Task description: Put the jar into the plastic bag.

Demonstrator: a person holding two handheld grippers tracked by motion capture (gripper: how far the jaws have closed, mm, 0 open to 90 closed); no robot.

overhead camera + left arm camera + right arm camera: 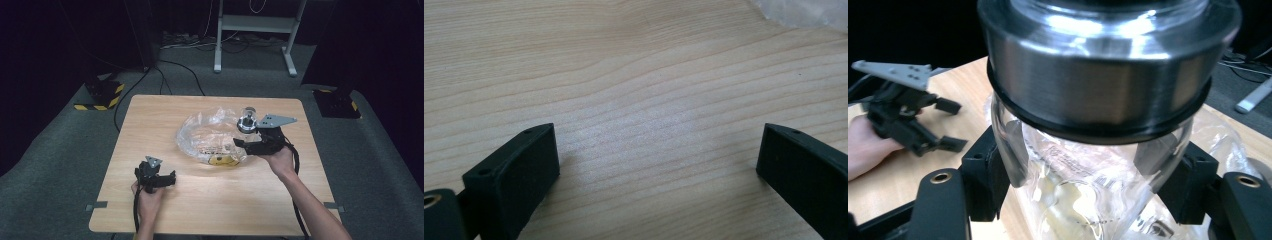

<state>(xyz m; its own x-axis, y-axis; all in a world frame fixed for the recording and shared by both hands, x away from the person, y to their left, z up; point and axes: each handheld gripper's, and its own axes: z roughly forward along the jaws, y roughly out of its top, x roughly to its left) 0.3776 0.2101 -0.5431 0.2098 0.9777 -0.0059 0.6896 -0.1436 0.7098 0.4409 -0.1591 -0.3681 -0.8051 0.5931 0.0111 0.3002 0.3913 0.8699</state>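
My right gripper [248, 134] is shut on a clear glass jar [246, 120] with a wide metal collar, held a little above the table over the right side of a crumpled clear plastic bag [205, 135]. In the right gripper view the jar [1098, 100] looms close, and both black pads [985, 175] press on its glass body. Something yellow [222, 160] lies inside the bag near its front edge. My left gripper [167, 177] rests low near the table's front left with its jaws wide apart and only bare wood between them [656, 160]. The right gripper view shows it [955, 125] open too.
The wooden table [210, 200] has bare wood along its front and left. On the grey floor beyond stand two black bases with yellow stripes [102, 95] [340, 102], a metal frame [255, 30] and loose cables.
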